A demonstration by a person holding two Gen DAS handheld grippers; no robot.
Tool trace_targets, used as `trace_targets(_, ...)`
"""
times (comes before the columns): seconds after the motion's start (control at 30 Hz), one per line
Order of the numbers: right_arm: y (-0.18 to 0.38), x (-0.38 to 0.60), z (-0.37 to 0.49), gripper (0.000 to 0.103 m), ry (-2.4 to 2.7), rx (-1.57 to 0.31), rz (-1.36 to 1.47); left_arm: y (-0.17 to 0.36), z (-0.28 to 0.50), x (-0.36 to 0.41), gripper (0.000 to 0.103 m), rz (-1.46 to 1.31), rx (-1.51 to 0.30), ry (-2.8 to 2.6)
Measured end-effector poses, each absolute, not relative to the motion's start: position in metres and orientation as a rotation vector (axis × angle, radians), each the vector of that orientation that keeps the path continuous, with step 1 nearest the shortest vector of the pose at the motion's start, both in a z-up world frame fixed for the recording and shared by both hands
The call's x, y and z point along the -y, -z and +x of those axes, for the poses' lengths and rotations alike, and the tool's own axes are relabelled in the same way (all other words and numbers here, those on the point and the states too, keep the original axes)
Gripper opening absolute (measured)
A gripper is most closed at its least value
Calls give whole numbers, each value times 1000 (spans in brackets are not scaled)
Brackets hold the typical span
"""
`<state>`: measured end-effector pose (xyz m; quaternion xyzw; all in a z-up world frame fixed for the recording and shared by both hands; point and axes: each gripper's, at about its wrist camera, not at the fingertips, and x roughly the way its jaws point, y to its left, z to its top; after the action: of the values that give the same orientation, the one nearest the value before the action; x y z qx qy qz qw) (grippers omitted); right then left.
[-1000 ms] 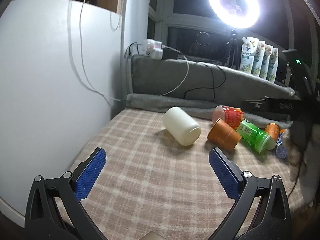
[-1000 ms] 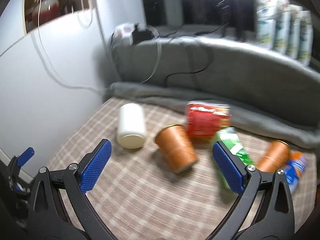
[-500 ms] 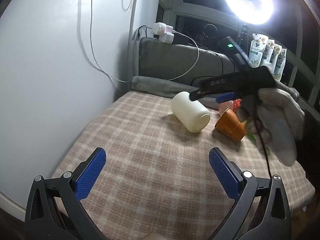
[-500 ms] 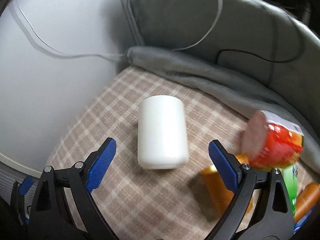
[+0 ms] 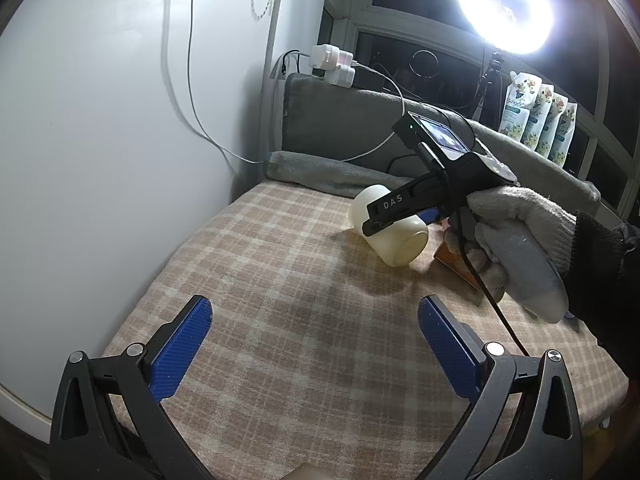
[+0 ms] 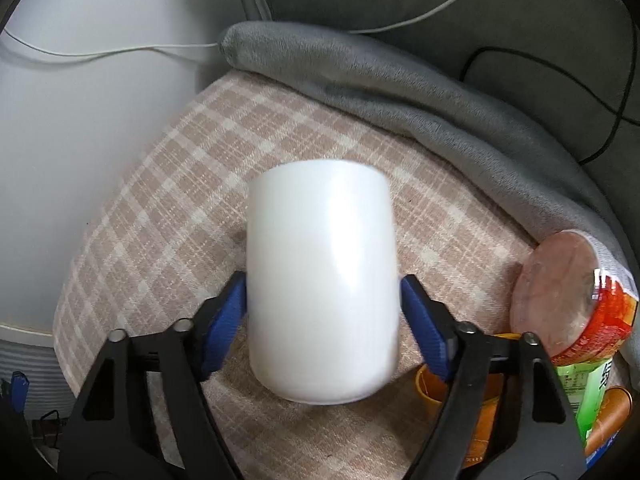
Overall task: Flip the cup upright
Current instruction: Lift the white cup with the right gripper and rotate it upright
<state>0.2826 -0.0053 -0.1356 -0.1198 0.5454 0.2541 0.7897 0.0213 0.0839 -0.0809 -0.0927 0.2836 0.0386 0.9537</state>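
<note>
A white cup (image 6: 322,280) lies on its side on the checked cloth (image 6: 160,216). My right gripper (image 6: 322,320) straddles it, a blue pad (image 6: 224,328) against each side of the cup. In the left wrist view the cup (image 5: 394,240) lies at mid-table with the right gripper (image 5: 400,216) over it, held by a gloved hand (image 5: 516,248). My left gripper (image 5: 312,344) is open and empty, low over the near part of the cloth, well short of the cup.
An orange cup (image 6: 448,392), a red-labelled tub (image 6: 576,300) and a green bottle (image 6: 588,392) lie right of the white cup. A grey blanket roll (image 6: 400,92) runs along the back. A white wall (image 5: 100,140) bounds the left. A ring light (image 5: 506,4) glares above.
My right gripper moved forward and down over the white cup and its jaws narrowed onto the cup's sides. The left gripper drew back and tilted slightly; it stays open.
</note>
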Motion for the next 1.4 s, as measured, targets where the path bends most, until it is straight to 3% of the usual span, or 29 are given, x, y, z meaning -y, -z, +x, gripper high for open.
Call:
trace_targets(1.03, 81, 116, 162, 77, -763, -1078, 207, 83, 13, -66, 98, -187, -605, -32)
trace_targets(1.4, 115, 187, 121, 77, -556, -1154, 297, 84, 19, -39, 98, -175, -652, 60)
